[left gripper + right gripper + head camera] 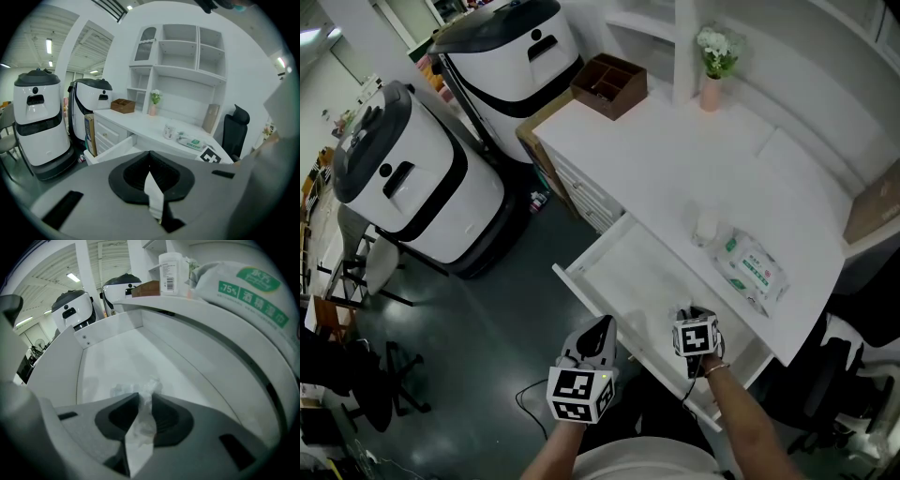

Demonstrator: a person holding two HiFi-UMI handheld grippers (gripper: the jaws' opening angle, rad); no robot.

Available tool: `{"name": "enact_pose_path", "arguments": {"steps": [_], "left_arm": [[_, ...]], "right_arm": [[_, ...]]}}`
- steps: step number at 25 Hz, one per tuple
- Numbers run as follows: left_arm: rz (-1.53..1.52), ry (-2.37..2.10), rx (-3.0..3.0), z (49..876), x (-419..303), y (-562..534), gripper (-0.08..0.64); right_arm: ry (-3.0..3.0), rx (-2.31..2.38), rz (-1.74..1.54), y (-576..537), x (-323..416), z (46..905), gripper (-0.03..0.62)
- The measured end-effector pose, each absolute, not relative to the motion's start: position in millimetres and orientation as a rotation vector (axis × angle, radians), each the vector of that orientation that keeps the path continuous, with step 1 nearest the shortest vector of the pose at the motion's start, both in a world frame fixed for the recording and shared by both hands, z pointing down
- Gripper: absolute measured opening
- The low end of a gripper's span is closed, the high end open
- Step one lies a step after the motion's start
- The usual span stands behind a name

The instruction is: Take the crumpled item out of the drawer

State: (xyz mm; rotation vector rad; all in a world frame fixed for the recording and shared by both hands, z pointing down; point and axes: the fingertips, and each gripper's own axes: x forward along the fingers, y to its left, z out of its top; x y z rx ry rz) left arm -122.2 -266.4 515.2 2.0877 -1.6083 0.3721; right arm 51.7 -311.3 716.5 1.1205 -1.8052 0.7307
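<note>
Where it reaches down into the open white drawer (642, 267), the right gripper (145, 397) has its dark, ribbed jaws drawn to a narrow gap around the crumpled white paper item (140, 389). The paper fills that gap from the tips back. The pads appear to press on it, though the close, soft right gripper view leaves the contact slightly uncertain. The crumpled white paper item sits low over the drawer's smooth, flat floor at the near end, close to the front panel. The left gripper (600, 326) hangs outside the drawer, just left of that front panel and over the dark floor. Its jaws meet at the tips and hold nothing.

The drawer is a shallow, straight-walled tray pulled out to the left from the glossy white desk (675, 159). On the desk top just right of the drawer lies a soft white pack of wipes with green print (752, 272). A small white cylindrical bottle (706, 228) stands just beyond the pack. At the far end of the desk sits a brown wooden organiser box with compartments (609, 84); what they contain cannot be made out. To its right stands a slim pink vase of white flowers (712, 86). Left of the desk, on the floor, stand two rounded white machines with dark grey tops (403, 178).
</note>
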Motion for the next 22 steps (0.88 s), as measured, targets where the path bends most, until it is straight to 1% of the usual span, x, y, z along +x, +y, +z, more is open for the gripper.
{"name": "enact_pose_path", "arguments": {"steps": [8,15,22], "left_arm": [[0.372,-1.607,2.099,512.7,-124.1,-262.0,-0.006],[0.353,-1.603,2.118,507.1,-126.9,-258.8,-0.006],[0.335,-1.580,2.158,499.7,-122.8,-252.1,-0.006]], "right_arm": [[-1.805,1.154,0.718,-308.7,52.7,710.7,0.046],[-1.811,1.199,0.776,-290.1,57.8,708.5,0.037],[-1.880,1.277,0.773,-283.2,57.4,677.4,0.037]]}}
